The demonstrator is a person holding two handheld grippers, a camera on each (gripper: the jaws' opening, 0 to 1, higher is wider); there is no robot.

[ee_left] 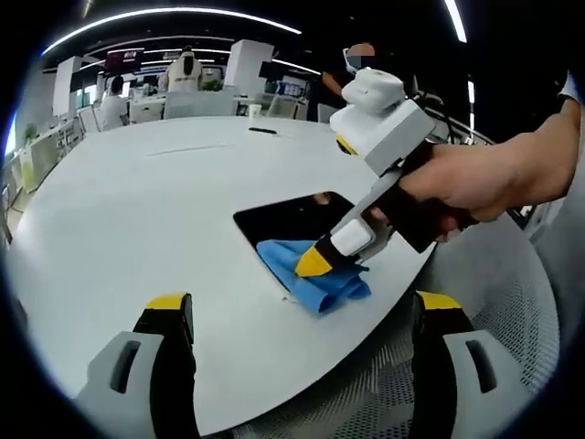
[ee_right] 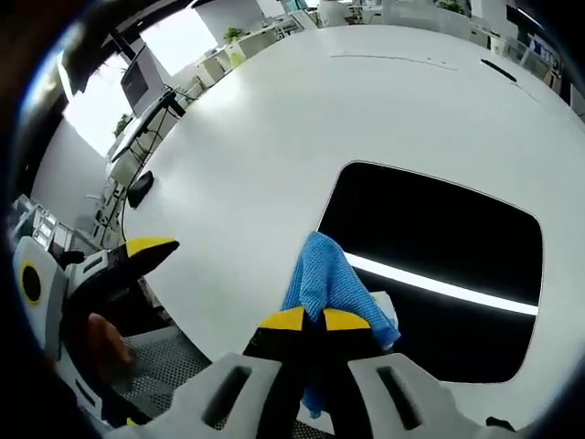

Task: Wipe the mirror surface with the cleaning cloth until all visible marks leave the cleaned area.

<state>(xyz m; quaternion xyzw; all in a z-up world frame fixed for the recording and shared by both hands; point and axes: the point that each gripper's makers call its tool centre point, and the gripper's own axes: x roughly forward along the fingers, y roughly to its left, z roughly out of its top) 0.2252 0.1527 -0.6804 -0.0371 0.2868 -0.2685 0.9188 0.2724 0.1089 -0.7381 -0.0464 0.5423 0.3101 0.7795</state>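
Observation:
The mirror (ee_left: 279, 219) is a dark rounded rectangle lying flat on the white table (ee_left: 137, 210), near its edge. My right gripper (ee_left: 315, 263), held by a hand, presses a blue cleaning cloth (ee_left: 324, 285) onto the mirror's near corner. In the right gripper view its jaws (ee_right: 315, 320) are shut on the cloth (ee_right: 324, 274), which hangs over the mirror's (ee_right: 439, 238) left edge. A bright light strip is reflected in the glass. My left gripper (ee_left: 303, 304) hovers open over the table edge, holding nothing. One of its yellow fingertips (ee_right: 151, 247) shows at the left of the right gripper view.
A grey mesh chair (ee_left: 384, 366) sits below the table edge. A small black object (ee_left: 262, 131) lies at the table's far side. Office desks, chairs and people stand beyond the table. A monitor (ee_right: 137, 82) stands on a desk off to the left.

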